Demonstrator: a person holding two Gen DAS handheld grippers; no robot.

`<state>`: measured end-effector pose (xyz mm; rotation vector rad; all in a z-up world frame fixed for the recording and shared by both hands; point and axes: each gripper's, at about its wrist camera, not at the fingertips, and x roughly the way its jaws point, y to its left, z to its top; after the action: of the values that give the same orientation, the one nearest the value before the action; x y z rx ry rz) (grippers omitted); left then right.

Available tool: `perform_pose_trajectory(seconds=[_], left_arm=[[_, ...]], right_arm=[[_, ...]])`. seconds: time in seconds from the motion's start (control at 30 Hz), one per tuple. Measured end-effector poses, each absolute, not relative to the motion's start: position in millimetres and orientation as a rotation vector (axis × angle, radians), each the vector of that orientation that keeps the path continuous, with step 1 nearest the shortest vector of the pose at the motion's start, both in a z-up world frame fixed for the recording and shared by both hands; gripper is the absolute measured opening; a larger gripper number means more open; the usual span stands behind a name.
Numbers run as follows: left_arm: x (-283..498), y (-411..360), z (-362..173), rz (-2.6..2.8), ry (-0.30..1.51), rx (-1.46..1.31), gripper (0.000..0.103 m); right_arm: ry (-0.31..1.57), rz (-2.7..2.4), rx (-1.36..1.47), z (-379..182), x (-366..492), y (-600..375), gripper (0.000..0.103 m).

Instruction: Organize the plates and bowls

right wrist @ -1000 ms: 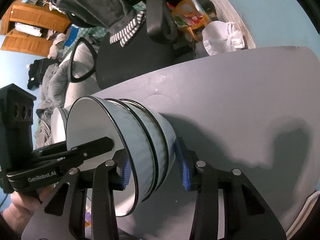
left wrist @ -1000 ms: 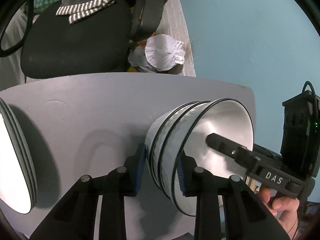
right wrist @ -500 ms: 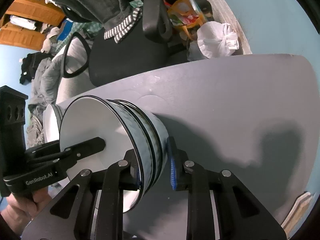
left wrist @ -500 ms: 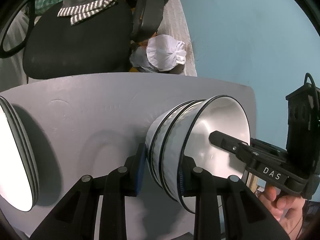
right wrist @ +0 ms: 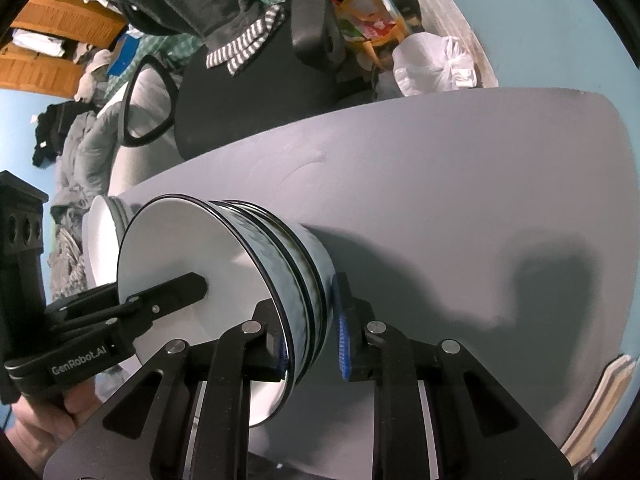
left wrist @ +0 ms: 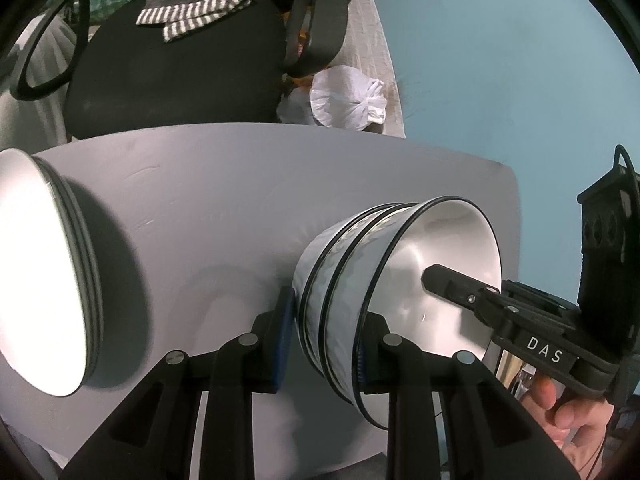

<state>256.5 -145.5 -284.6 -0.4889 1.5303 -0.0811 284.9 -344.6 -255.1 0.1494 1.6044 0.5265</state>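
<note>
- The left tool (left wrist: pixel 322 340) has its fingers on either side of the wall of the stack of bowls (left wrist: pixel 400 292), one pad outside near the base and one inside the rim; both pads look pressed to the wall, so it is clamped on the stack.
- The right tool (right wrist: pixel 312 344) straddles the opposite wall of the same stack of bowls (right wrist: pixel 240 276). Its inner pad lies against the inside of the top bowl, while the outer blue pad (right wrist: pixel 342 332) stands just beside the outer wall; whether it presses cannot be told from the pictures.
- Each tool shows in the other's view: the right one reaches into the bowl mouth in the left wrist view, and the left one does the same in the right wrist view.
- The stack is three nested white bowls with dark rims, sitting near the right end of the grey counter (left wrist: pixel 224 200).
- A stack of plates (left wrist: pixel 44 268), white with dark rims, sits on the counter well apart from the bowls, toward the left end; it also appears behind the bowls in the right wrist view (right wrist: pixel 102 236).
- Beyond the counter stands a black office chair (left wrist: pixel 172 72) with a striped cloth (left wrist: pixel 196 12) on it.
- A tied white plastic bag (left wrist: pixel 348 96) lies on the floor by the blue wall (left wrist: pixel 500 60).
</note>
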Motion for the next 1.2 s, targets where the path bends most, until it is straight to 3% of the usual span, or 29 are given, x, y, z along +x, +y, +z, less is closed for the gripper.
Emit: perform_pose_trajectory(seconds=[1.2], left_arm=[[174,-15,-217,0.037,1.375,-0.543,0.024]], right_arm=[[1.538,0.632,0.047,-205,231,-209,0.019]])
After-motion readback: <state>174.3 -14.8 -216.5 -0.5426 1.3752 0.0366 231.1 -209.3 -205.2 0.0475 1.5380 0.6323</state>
